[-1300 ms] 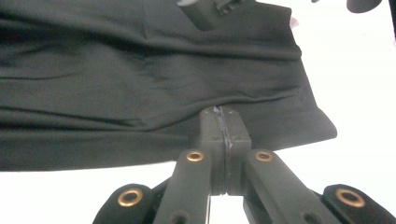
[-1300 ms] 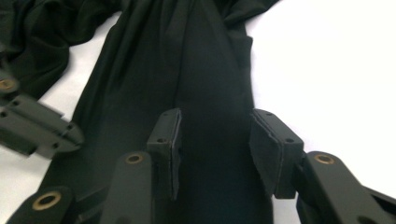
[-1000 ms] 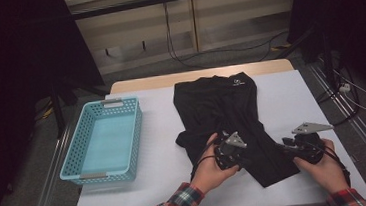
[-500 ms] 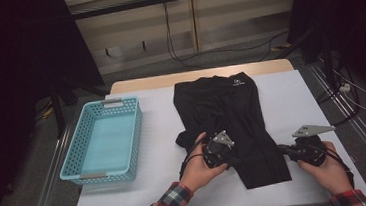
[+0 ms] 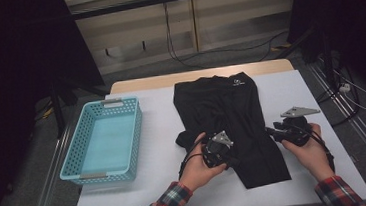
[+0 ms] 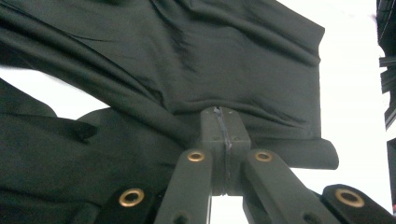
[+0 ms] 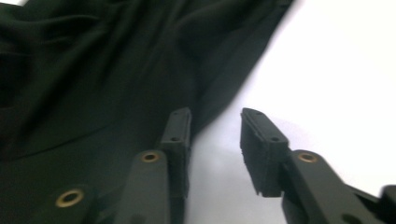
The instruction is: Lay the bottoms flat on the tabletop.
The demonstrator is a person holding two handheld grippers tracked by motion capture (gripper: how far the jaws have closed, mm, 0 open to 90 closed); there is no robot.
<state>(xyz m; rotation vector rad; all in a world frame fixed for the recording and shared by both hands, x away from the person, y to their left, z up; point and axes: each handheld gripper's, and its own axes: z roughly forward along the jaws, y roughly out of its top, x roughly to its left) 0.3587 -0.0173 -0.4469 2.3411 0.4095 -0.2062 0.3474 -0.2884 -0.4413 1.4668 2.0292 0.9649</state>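
on the white table [image 5: 300, 87], a pair of black shorts [image 5: 227, 114] lies flat near the middle, with the waistband on the far side from the person and the leg ends on the near side. a small white logo [image 5: 238, 82] sits near the waistband. to the left of the shorts, a little way off, stands a light blue basket [image 5: 138, 132] with holes in its walls.

the left gripper [image 5: 233, 160] rests on the near left leg of the shorts, where the cloth is bunched up. from the left gripper view, its jaws are pressed tight together and a fold of the black cloth [image 6: 187, 70] is pinched between the tips [image 6: 219, 114]. the cloth pulls into creases that run toward that pinch.

the right gripper [image 5: 269, 131] is just beside the right edge of the shorts, held low over the table. its jaws have just been opening and now stand a little apart with nothing between them. from the right gripper view, one pad [image 7: 177, 130] sits at the edge of the dark cloth [image 7: 93, 93] and the other pad [image 7: 259, 140] is over bare white table [image 7: 327, 70]. that view is blurry, so the first pad may be just touching the cloth, but i can't be sure.

the person's sleeves [image 5: 169, 202] are red plaid.
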